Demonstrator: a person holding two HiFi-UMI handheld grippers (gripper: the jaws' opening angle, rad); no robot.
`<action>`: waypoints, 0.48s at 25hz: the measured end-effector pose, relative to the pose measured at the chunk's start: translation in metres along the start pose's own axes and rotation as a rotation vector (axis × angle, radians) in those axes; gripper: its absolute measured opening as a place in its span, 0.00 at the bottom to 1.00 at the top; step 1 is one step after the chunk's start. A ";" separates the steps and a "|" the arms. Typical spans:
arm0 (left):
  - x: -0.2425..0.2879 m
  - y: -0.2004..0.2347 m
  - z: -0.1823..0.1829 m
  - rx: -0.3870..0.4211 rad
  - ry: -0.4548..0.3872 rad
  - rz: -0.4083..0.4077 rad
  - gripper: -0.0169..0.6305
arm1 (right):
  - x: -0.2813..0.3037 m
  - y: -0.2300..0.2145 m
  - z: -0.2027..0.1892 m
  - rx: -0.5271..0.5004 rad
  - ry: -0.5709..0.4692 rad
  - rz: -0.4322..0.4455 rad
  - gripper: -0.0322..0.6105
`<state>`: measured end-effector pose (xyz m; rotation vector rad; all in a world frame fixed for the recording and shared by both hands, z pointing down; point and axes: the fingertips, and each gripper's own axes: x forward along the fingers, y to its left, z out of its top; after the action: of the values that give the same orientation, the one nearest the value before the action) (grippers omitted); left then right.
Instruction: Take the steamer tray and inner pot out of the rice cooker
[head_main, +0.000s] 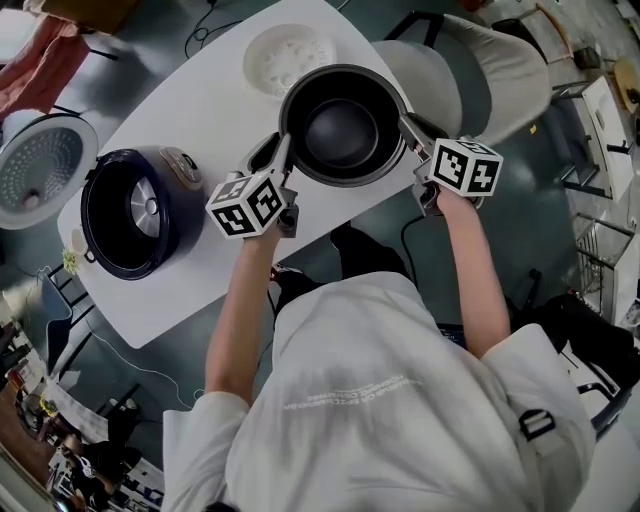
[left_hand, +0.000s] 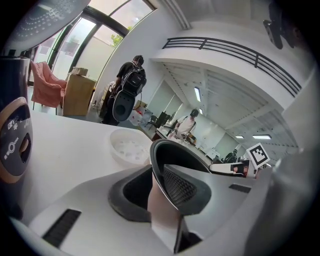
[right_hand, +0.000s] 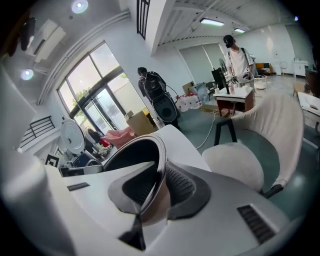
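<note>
Tray is noted out on the table, cooker emptied, and pot gripped at opposite rims by jaws of left gripper and right gripper at the table's near edge; only set-down and release are judged left.

This looks like a big open office or lab hall, not a home. Past the far side of the white table with round corners stand tall glass windows, brown cardboard boxes and a small desk with a person standing at it. High over the table run long strip lights and the black railing of an upper floor. Right beside the table are a cream padded chair and a thin cable on the grey-green floor.
</note>
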<state>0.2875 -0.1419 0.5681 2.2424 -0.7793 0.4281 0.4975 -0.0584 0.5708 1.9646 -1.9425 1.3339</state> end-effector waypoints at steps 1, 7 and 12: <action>0.002 0.003 0.004 0.000 -0.011 0.005 0.15 | 0.005 0.001 0.004 -0.007 -0.003 0.004 0.16; 0.012 0.018 0.019 0.011 -0.062 0.037 0.16 | 0.033 0.002 0.023 -0.037 -0.016 0.007 0.16; 0.018 0.025 0.028 0.025 -0.082 0.065 0.17 | 0.049 0.003 0.035 -0.049 0.007 0.024 0.17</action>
<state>0.2870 -0.1838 0.5705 2.2746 -0.8959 0.3811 0.5036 -0.1182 0.5771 1.9179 -1.9826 1.2847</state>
